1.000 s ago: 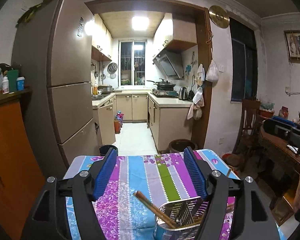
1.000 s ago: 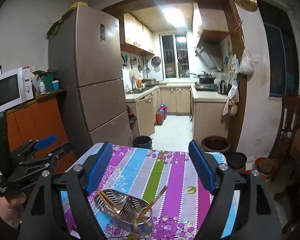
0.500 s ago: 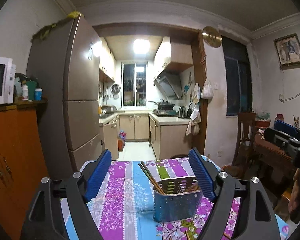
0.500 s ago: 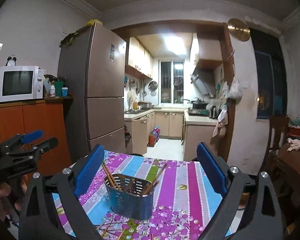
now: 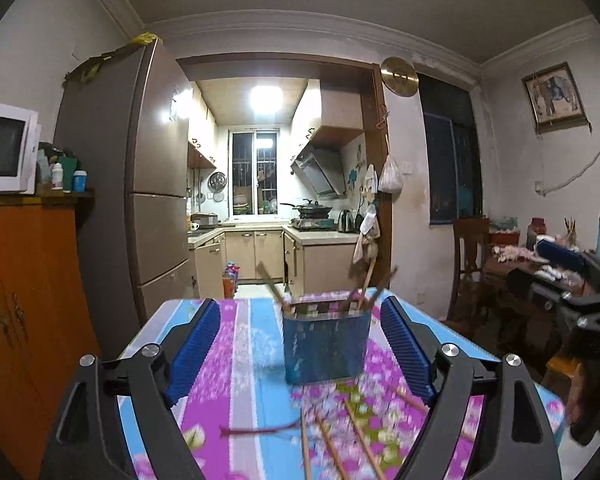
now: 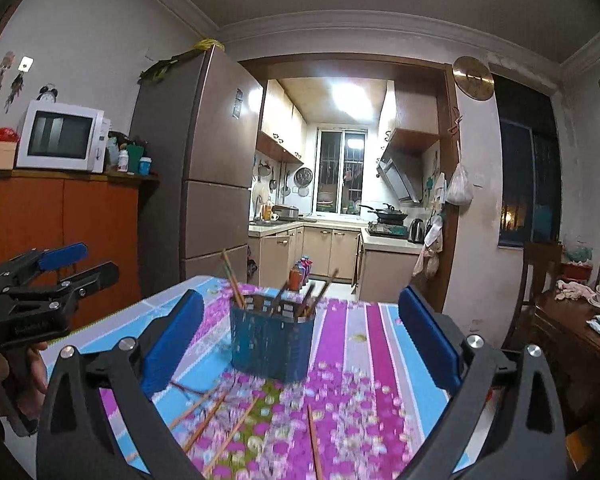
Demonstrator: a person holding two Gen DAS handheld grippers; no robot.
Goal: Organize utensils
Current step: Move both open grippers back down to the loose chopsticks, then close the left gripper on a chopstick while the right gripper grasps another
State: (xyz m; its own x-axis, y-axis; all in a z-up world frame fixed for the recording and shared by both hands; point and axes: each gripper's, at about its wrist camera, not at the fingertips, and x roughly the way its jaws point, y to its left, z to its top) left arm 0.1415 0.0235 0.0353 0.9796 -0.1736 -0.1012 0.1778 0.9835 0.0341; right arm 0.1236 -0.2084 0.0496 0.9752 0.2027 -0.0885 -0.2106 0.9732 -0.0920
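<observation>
Left wrist view looks level along the bench (image 5: 256, 360), whose striped floral cloth carries a blue perforated utensil caddy (image 5: 326, 346) standing upright near the middle. The left claw (image 5: 300, 350) frames that caddy with its blue pads apart from both of its walls; its jaws are opening, and nothing is pressed between them. Several wooden chopsticks (image 5: 364, 288) lean out of the caddy's top, and more loose chopsticks (image 5: 328, 440) lie flat on the cloth just in front of the caddy, on the camera side. From the right wrist view, the right claw (image 6: 296, 340) likewise stands wide with its jaws opening, the caddy (image 6: 272, 338) ahead of it but not touched, and scattered chopsticks (image 6: 220, 420) in front of the caddy. The left claw's body (image 6: 40, 300) and the hand (image 6: 4, 376) gripping it show to the left of the caddy. Judging by this, the loose sticks remain to be gathered. The risks: a thin stick lying flat may roll or slip from wide pads; a claw nudging the light caddy could tip it and spill what it holds; and the two claws, both working close to the caddy, could collide.
</observation>
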